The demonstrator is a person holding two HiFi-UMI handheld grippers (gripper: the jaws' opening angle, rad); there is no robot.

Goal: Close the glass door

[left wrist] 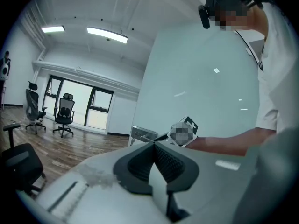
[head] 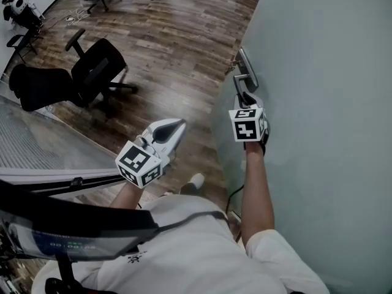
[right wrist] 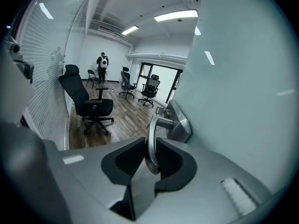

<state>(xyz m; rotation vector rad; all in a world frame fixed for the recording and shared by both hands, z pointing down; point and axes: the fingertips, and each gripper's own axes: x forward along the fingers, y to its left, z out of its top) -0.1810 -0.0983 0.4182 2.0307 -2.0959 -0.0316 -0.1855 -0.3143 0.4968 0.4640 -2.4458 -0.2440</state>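
Glass door [head: 318,103] handle [right wrist: 161,122] clamped in right tool [right wrist: 150,148], clear only in right gripper view; left tool [left wrist: 153,146] clenched, empty

The handle [head: 247,71] sits on the door [head: 318,72] at the right, with the right hand-held gripper [head: 245,98] around it. The left hand-held gripper [head: 179,125] is left of it, off the door; a chair [head: 95,72] stands on the floor [head: 177,41] farther left.

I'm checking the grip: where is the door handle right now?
In the right gripper view the door handle stands clamped between the right claw's jaws; in the head view it is right of centre, on the glass door's edge.
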